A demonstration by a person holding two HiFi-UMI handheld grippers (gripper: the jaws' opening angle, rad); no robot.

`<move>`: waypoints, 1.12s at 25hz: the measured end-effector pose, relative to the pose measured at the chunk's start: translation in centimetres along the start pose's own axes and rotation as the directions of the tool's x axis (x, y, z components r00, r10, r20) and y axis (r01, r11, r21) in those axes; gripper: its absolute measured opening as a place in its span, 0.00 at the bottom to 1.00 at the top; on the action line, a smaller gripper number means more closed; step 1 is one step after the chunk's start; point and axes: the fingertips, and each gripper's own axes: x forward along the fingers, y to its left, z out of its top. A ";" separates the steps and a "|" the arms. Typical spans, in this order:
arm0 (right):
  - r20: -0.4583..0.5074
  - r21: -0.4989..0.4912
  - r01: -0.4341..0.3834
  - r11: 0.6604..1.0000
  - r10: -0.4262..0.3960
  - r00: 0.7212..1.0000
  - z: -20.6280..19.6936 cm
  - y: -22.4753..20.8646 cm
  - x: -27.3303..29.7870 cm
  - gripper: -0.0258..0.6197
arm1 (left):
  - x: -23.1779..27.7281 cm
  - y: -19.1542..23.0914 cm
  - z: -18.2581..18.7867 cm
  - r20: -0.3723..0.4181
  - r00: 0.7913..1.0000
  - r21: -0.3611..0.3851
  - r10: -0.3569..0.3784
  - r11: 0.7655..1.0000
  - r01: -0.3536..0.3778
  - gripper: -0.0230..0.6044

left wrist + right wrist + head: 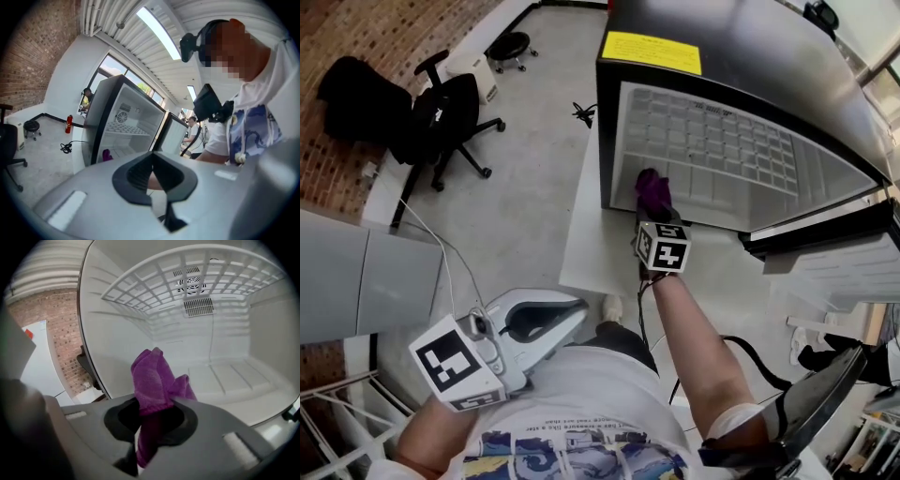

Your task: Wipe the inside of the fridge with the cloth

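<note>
A black fridge (pixel 741 47) stands open, its white inside (pixel 234 376) bare under a wire shelf (pixel 187 282). My right gripper (pixel 656 217) is at the fridge's lower left opening, shut on a purple cloth (pixel 652 190). In the right gripper view the cloth (pixel 154 376) sticks up bunched between the jaws of the right gripper (pixel 152 416), just in front of the fridge floor and apart from it. My left gripper (pixel 577 309) hangs low by my body, shut and holding nothing. From the left gripper (pixel 151 173) the fridge (pixel 124 124) and the cloth (pixel 107 153) show at a distance.
The fridge rests on a white platform (pixel 586 225), with its door (pixel 825 248) swung open at the right. A black office chair (pixel 441 117), a stool (pixel 511 45) and a loose cable (pixel 584 113) are on the floor to the left. Another person (pixel 192 127) stands by a second fridge.
</note>
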 end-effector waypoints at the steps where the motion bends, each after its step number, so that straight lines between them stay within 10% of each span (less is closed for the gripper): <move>1: 0.004 0.020 -0.018 1.000 0.018 1.000 0.0 0.6 0.1 0.12 | -0.3 0.0 0.1 0.002 1.000 -0.008 0.006 1.000 -0.006 0.05; 13: 0.101 0.383 -0.259 0.887 0.238 0.966 0.7 6.3 -0.8 0.12 | -4.3 -0.4 -0.5 0.028 0.999 0.005 0.039 0.999 -0.039 0.05; 28: 0.264 0.049 -0.149 0.988 0.131 0.956 6.5 7.5 -19.3 0.12 | -7.5 -6.0 -2.3 0.053 0.984 0.106 -0.173 0.980 0.167 0.05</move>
